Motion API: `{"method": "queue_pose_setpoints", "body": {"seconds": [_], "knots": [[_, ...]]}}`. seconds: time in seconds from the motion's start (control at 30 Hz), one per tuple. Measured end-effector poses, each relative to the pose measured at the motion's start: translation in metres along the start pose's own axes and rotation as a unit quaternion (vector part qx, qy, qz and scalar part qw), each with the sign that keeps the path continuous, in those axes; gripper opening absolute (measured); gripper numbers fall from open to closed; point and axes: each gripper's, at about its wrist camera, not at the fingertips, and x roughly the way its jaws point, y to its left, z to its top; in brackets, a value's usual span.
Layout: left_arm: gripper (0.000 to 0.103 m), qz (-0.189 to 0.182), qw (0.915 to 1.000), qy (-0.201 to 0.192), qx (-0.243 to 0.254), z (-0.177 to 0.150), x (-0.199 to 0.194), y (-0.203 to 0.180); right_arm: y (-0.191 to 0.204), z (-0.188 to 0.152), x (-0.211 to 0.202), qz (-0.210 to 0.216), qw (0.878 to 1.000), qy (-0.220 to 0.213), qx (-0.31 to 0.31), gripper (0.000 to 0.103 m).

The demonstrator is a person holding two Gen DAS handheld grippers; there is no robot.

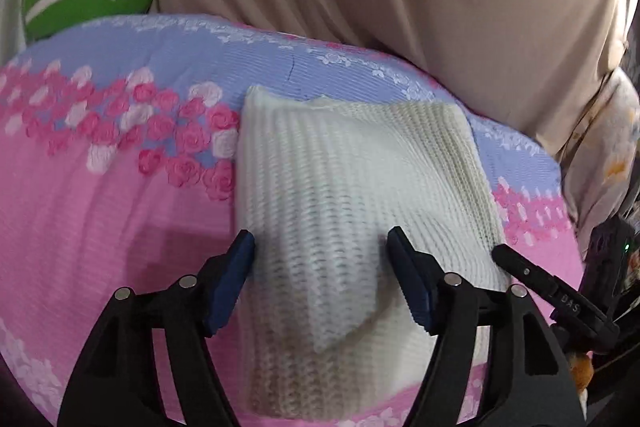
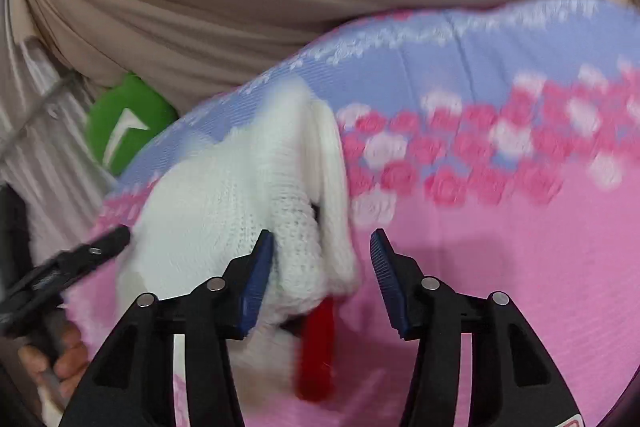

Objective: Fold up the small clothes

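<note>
On the bed [image 1: 100,211], the white knit garment [image 1: 352,179] lies folded near its far edge. My left gripper [image 1: 320,267] and right gripper [image 2: 322,267] both stand with jaws open, gripping nothing. I'd press the fold flat, then square the loose corner.

We see the white knit garment [image 1: 360,187] run under the left hand-held gripper [image 1: 320,255] and off the bottom edge. In the right wrist view the bedspread [image 2: 520,227] beyond the garment is smeared by blur, its roses indistinct. A red item [image 2: 318,351] pokes from beneath the garment; we cannot tell what it is.
</note>
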Motion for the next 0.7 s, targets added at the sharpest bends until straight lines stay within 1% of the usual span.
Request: {"method": "queue_pose_setpoints", "body": {"seconds": [0.07, 0.13, 0.17, 0.2, 0.23, 0.3, 0.33, 0.37, 0.4, 0.43, 0.47, 0.5, 0.53, 0.57, 0.63, 0.67, 0.7], "knots": [[0.070, -0.021, 0.9995, -0.014, -0.020, -0.001, -0.009, 0.016, 0.007, 0.004, -0.011, -0.009, 1.000, -0.018, -0.018, 0.058], [0.076, -0.054, 0.9977, -0.014, -0.039, 0.006, -0.009, 0.022, 0.014, 0.015, -0.012, 0.006, 1.000, -0.017, -0.025, 0.064], [0.078, -0.081, 0.9957, -0.006, -0.046, 0.009, -0.007, 0.023, 0.017, 0.022, -0.006, 0.020, 1.000, -0.008, -0.022, 0.072], [0.081, -0.097, 0.9939, 0.005, -0.051, 0.010, 0.000, 0.023, 0.019, 0.026, 0.002, 0.029, 0.999, 0.002, -0.021, 0.079], [0.082, -0.101, 0.9933, 0.016, -0.053, 0.012, 0.011, 0.022, 0.020, 0.028, 0.014, 0.032, 0.999, 0.016, -0.021, 0.079], [0.083, -0.075, 0.9959, 0.025, -0.045, 0.014, 0.024, 0.024, 0.019, 0.029, 0.045, 0.013, 0.998, 0.053, -0.024, 0.079], [0.082, -0.070, 0.9960, 0.034, -0.044, 0.013, 0.033, 0.024, 0.017, 0.027, 0.060, 0.006, 0.997, 0.069, -0.021, 0.080], [0.082, -0.073, 0.9954, 0.039, -0.047, 0.014, 0.036, 0.024, 0.017, 0.027, 0.069, 0.008, 0.997, 0.077, -0.017, 0.077], [0.075, -0.079, 0.9948, 0.043, -0.048, 0.015, 0.040, 0.024, 0.017, 0.026, 0.076, 0.019, 0.997, 0.079, -0.013, 0.067], [0.065, -0.075, 0.9956, 0.041, -0.039, 0.018, 0.040, 0.021, 0.021, 0.028, 0.078, 0.023, 0.997, 0.072, -0.018, 0.062], [0.060, -0.070, 0.9967, 0.033, -0.022, 0.021, 0.037, 0.014, 0.029, 0.032, 0.075, 0.020, 0.997, 0.060, -0.032, 0.049], [0.054, -0.064, 0.9977, 0.021, -0.008, 0.025, 0.032, 0.008, 0.037, 0.035, 0.069, 0.019, 0.998, 0.044, -0.044, 0.044], [0.051, -0.060, 0.9981, 0.010, 0.005, 0.028, 0.026, 0.003, 0.045, 0.038, 0.059, 0.027, 0.998, 0.025, -0.057, 0.043], [0.049, -0.060, 0.9980, -0.007, 0.018, 0.031, 0.019, -0.002, 0.053, 0.040, 0.047, 0.037, 0.997, 0.004, -0.070, 0.042], [0.049, -0.058, 0.9969, -0.039, 0.037, 0.034, 0.009, -0.009, 0.059, 0.042, 0.037, 0.041, 0.995, -0.023, -0.083, 0.042], [0.049, -0.056, 0.9963, -0.049, 0.043, 0.035, 0.009, -0.010, 0.055, 0.042, 0.040, 0.035, 0.996, -0.023, -0.085, 0.042], [0.050, -0.048, 0.9965, -0.048, 0.048, 0.034, 0.012, -0.009, 0.046, 0.041, 0.052, 0.022, 0.997, -0.009, -0.079, 0.044]]}}
